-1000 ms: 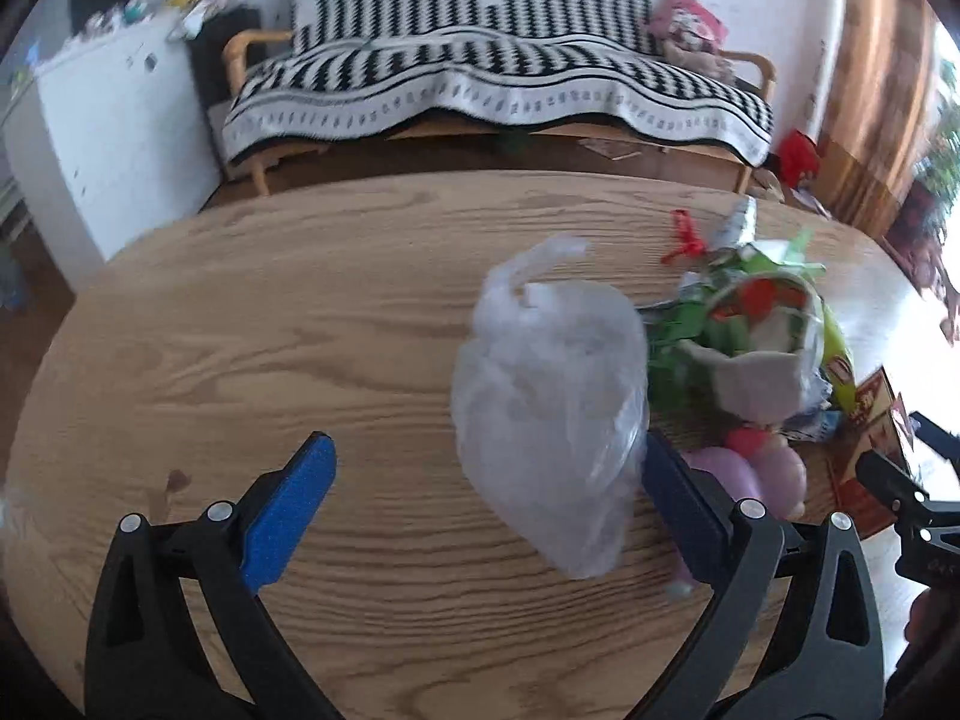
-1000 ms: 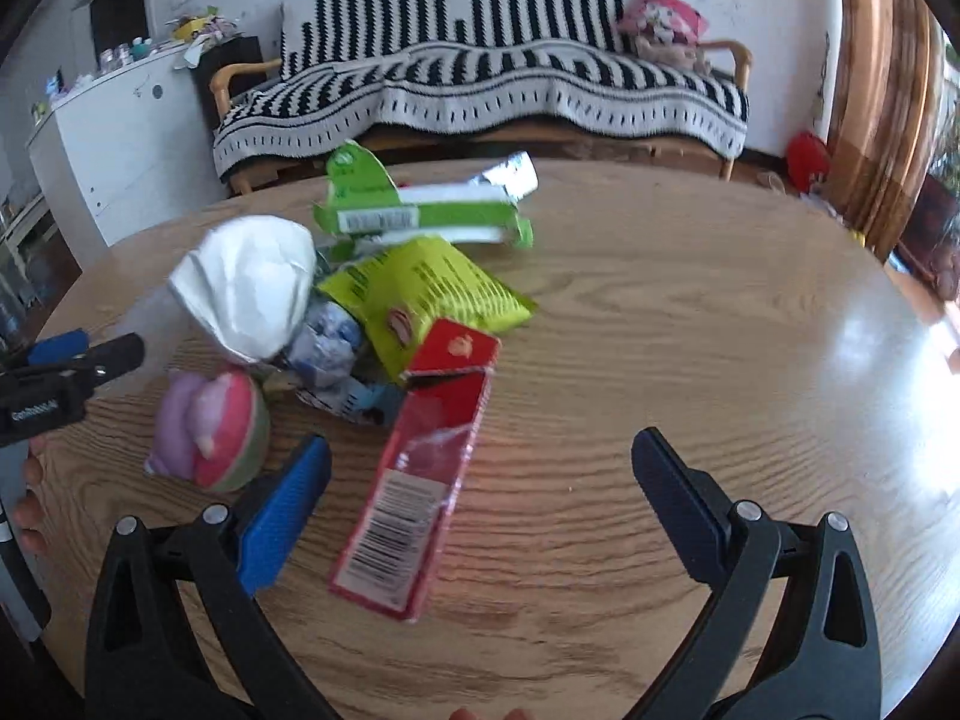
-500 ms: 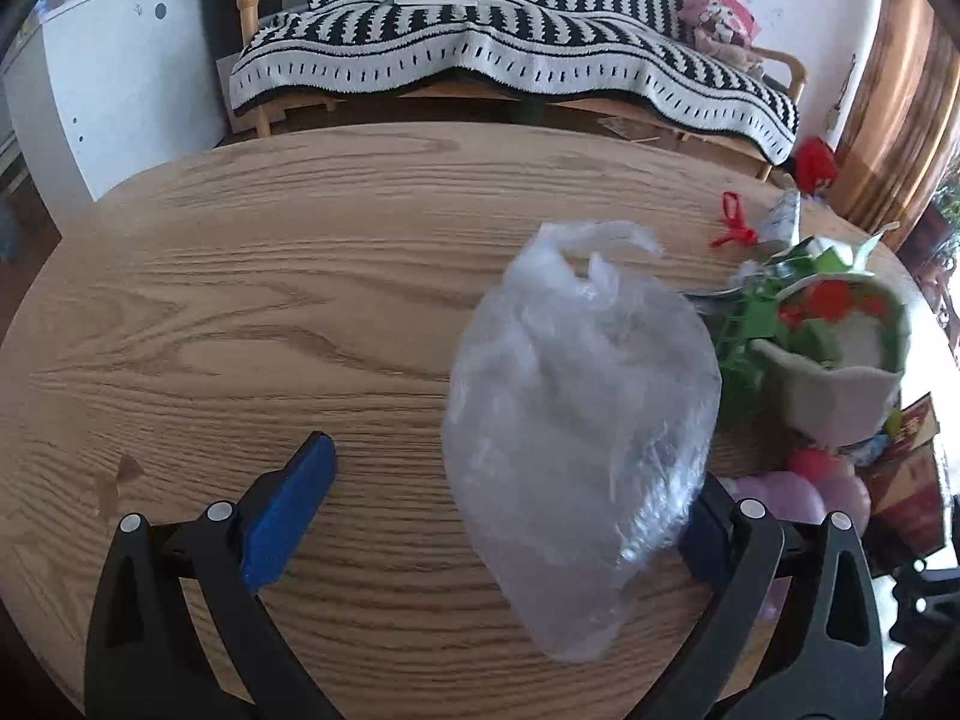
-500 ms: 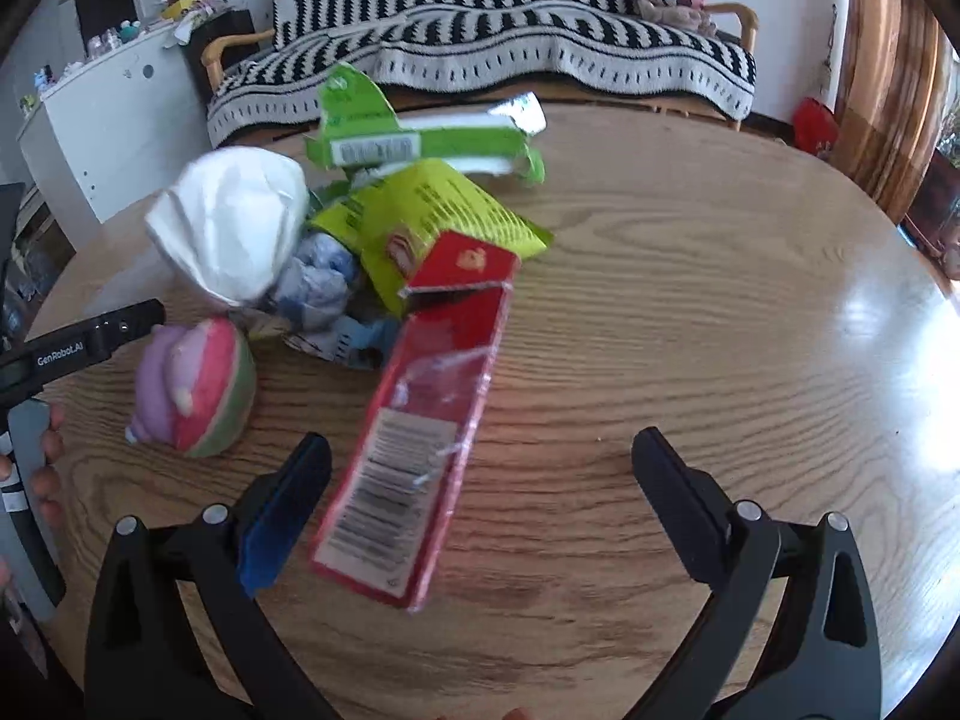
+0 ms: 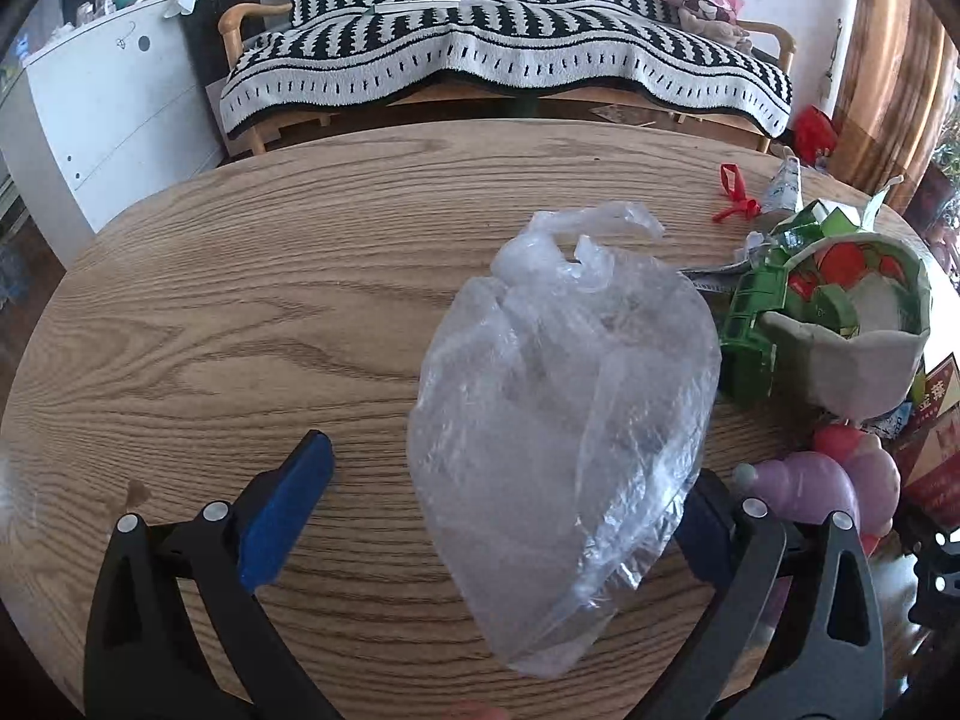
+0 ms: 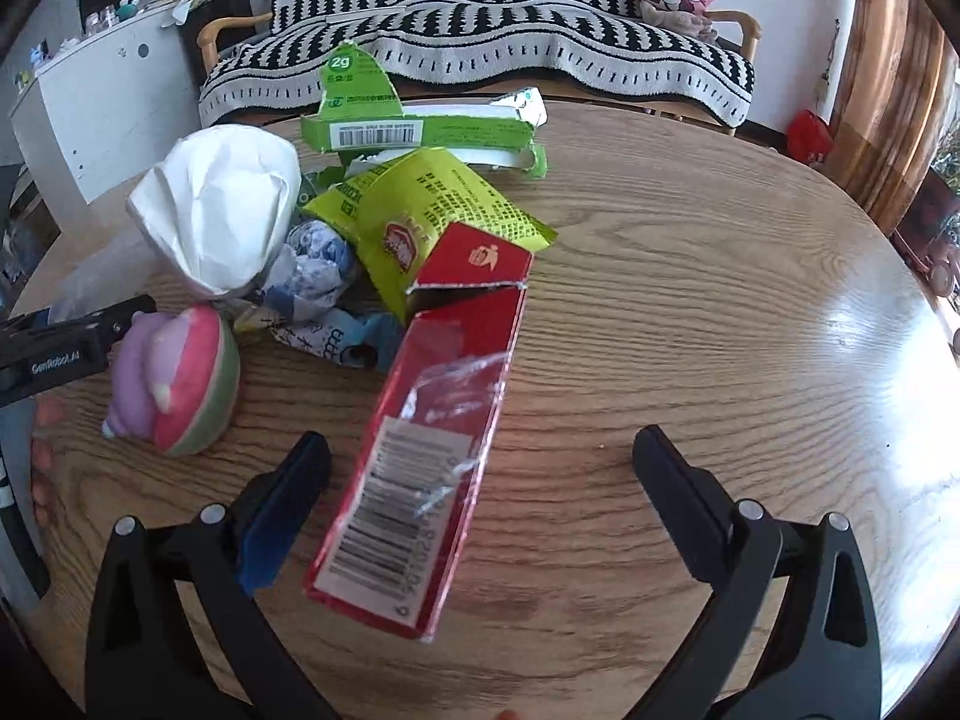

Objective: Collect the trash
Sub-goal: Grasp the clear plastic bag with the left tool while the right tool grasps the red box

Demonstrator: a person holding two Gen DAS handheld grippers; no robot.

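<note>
Now, left tool (image 5: 501, 507): your fingers stand wide apart over the table (image 5: 252, 312) — the clear plastic bag (image 5: 564, 414) lies between them, its lower right side against the right pad, the left pad well clear of it.
Bag: crumpled, see-through, handles pointing away from you toward the sofa (image 5: 504, 60).
Right tool (image 6: 480, 498): also spread wide — the red carton (image 6: 429, 438) lies between the fingers, nearer your left pad; whether that pad touches it, I cannot tell.
Red carton: long, torn open at its far end, barcode end nearest you, flat on the table.
Trash heap: beyond the carton, a yellow-green snack wrapper (image 6: 444, 210), a torn green box (image 6: 420, 132), a white crumpled paper cup (image 6: 222, 210) and blue-printed scraps (image 6: 318, 264), all touching or overlapping.
Plush ball: the pink, purple and green ball (image 6: 177, 381) rests left of the carton, just beside your left tool's body.
Hand: fingertips (image 6: 42, 456) show at the left edge of the right wrist view.
</note>
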